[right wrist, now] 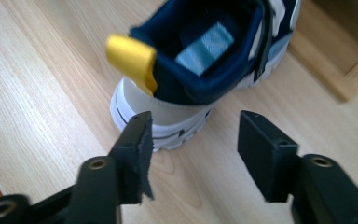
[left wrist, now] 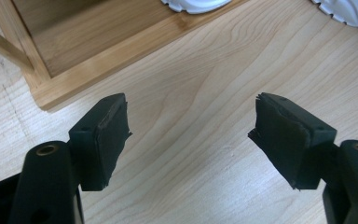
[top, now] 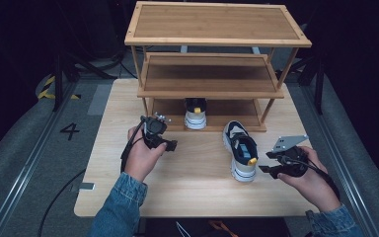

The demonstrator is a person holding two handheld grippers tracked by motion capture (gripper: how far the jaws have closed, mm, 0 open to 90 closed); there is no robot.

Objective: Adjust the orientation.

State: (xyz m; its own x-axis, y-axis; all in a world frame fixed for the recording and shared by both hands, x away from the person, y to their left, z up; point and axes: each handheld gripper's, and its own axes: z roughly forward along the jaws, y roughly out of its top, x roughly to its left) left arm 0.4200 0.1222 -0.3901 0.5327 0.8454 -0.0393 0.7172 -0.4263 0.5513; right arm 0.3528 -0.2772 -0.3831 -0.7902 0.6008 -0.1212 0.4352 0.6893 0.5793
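A navy, white and beige sneaker [top: 241,150] with a yellow heel tab stands on the wooden table, heel toward me. Its twin [top: 195,113] sits on the bottom shelf of the wooden rack [top: 217,24], heel outward. My right gripper [top: 269,162] is just right of the table sneaker's heel. In the right gripper view its jaws [right wrist: 193,140] stand open, a little short of the heel [right wrist: 177,112], under the yellow tab [right wrist: 133,60], touching nothing. My left gripper [top: 170,144] hovers left of the shelved shoe, open and empty [left wrist: 191,135] over bare table.
The rack's bottom frame [left wrist: 98,60] lies just ahead of the left jaws, with both shoes' white soles [left wrist: 193,4] at the top edge. A rack corner [right wrist: 345,60] is beyond the table sneaker. The table's front edge [top: 192,213] is near my forearms.
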